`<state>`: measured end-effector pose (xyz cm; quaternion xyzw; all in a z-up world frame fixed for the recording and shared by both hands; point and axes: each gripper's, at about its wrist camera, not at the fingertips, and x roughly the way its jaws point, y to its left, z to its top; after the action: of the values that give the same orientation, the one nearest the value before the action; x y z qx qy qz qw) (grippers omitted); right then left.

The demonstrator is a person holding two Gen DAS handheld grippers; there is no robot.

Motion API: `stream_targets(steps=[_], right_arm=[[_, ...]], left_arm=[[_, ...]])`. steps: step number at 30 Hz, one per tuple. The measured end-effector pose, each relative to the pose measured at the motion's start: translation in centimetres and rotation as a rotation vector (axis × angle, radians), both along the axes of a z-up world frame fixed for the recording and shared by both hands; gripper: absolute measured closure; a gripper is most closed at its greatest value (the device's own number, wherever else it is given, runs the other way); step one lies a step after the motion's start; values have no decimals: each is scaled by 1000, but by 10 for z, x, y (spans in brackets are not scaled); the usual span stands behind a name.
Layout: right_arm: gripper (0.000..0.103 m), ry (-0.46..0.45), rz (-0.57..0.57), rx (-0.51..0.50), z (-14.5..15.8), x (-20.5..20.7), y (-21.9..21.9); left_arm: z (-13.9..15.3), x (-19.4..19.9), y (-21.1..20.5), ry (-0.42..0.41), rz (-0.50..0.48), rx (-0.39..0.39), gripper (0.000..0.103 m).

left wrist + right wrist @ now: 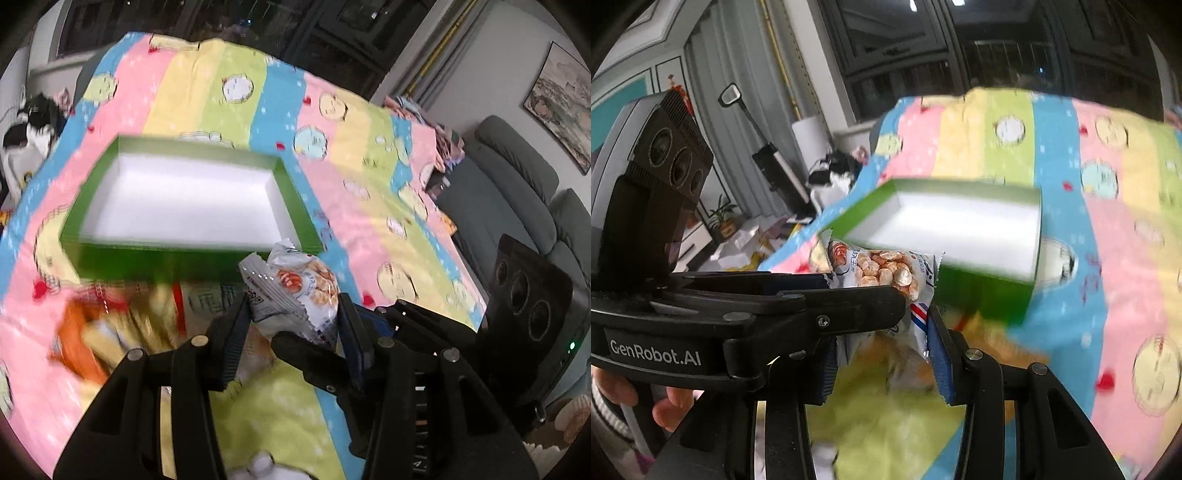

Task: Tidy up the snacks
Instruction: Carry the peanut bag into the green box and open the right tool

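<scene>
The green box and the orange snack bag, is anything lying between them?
In the left wrist view, only striped cloth shows between the green box and the blurry orange snack bag; nothing else lies there.

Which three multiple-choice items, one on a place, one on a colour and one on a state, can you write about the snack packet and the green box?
1. Where is the snack packet?
A. Inside the box
B. Between the left gripper's fingers
C. On the sofa

2. What colour is the box inside?
A. White
B. Red
C. Black

3. In what state is the box?
A. Closed with a lid
B. Full of snacks
C. Open and empty

Key:
1 B: the snack packet sits in the left gripper.
2 A: the green box has white inner walls and floor.
3 C: no lid, and nothing lies inside.
</scene>
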<state>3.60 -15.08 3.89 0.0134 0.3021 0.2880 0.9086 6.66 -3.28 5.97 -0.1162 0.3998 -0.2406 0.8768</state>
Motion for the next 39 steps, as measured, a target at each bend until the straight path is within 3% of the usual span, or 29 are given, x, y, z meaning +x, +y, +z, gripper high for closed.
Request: stream_targets(steps=[5,11,19,21,23,26,29,33,36,39], right_arm=[[58,-42,-13,-18,15,40,13],[58,-21,-14,-51,11,88,23],[58,42,-27,-69,-4,114,24],[57,45,-39,-73,-5,114,24],[53,45,-46,-77,-5,112,24],[48,27,-68,-100,-3,105,24],[46,-1,-76,-114,4,92,23],[31,-49,-106,-123,18,72,18],[29,-67,-117,-125,28,58,15],[25,-82,-136,-114,39,43,11]], left_arm=[[10,41,11,-27,27,-14,57],[-3,87,27,47,54,-69,56],[-17,109,28,116,84,-90,55],[-16,108,27,107,94,-71,48],[-12,104,25,77,109,-32,33],[-6,101,27,48,123,-11,18],[3,92,31,11,148,14,12],[16,77,36,-34,183,54,11],[22,62,39,-56,211,88,0],[26,47,44,-77,227,104,1]])
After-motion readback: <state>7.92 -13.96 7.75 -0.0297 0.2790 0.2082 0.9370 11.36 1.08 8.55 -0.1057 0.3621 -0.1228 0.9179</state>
